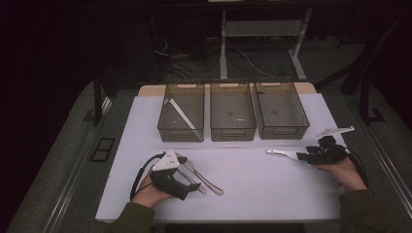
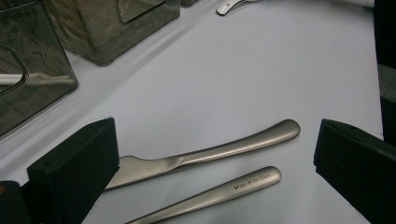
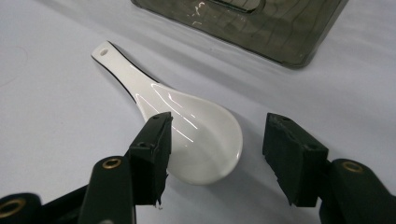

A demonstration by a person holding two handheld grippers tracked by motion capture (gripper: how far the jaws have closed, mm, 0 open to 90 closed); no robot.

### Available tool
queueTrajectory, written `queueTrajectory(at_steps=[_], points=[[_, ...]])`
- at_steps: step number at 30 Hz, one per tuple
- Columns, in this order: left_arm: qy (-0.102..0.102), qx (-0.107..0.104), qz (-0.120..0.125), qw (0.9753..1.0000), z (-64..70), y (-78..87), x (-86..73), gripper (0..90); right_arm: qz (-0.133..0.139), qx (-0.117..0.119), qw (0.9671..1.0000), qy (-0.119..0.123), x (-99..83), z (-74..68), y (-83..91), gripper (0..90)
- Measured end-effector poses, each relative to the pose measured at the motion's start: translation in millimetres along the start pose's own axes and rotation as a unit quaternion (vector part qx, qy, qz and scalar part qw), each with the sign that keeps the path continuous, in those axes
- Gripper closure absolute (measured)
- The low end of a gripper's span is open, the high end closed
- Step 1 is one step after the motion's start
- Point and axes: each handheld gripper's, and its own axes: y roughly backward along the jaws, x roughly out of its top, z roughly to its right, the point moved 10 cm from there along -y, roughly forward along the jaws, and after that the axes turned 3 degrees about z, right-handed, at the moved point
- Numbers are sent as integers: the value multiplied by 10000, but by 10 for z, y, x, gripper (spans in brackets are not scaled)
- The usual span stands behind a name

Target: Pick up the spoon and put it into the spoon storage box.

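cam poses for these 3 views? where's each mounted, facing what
High view: above the person's side, facing forward and down on the white table and three bins; both forearms enter below.
Left gripper view: rides the left gripper, open jaws flanking two metal utensil handles.
Right gripper view: rides the right gripper, open jaws around the white spoon.
Shared: that spoon also shows in the left gripper view.

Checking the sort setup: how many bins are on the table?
3. All smoky, see-through bins in a row at the far side of the table: left bin with a utensil leaning inside, middle bin, right bin. Nothing appears to hide another.
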Motion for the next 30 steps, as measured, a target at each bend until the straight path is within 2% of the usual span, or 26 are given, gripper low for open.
queueTrajectory(at_steps=[6, 15, 22, 27, 30], points=[[20, -7, 3, 10000, 5, 0, -1, 0, -102, 42, 9999, 55, -14, -24, 0, 478], [10, -23, -13, 10000, 6, 0, -3, 0, -240, 42, 9992, 314, -36, -71, -14, 549], [7, -44, -19, 10000, 14, -6, -6, 0, -375, 261, 9975, 536, -54, -169, -13, 647], [-5, -49, -41, 10000, 16, -9, -11, 0, -429, 236, 9960, 752, -69, -199, -20, 639], [-6, -53, -42, 10000, 18, -9, -11, 0, -436, 242, 9955, 801, -70, -203, -17, 659]])
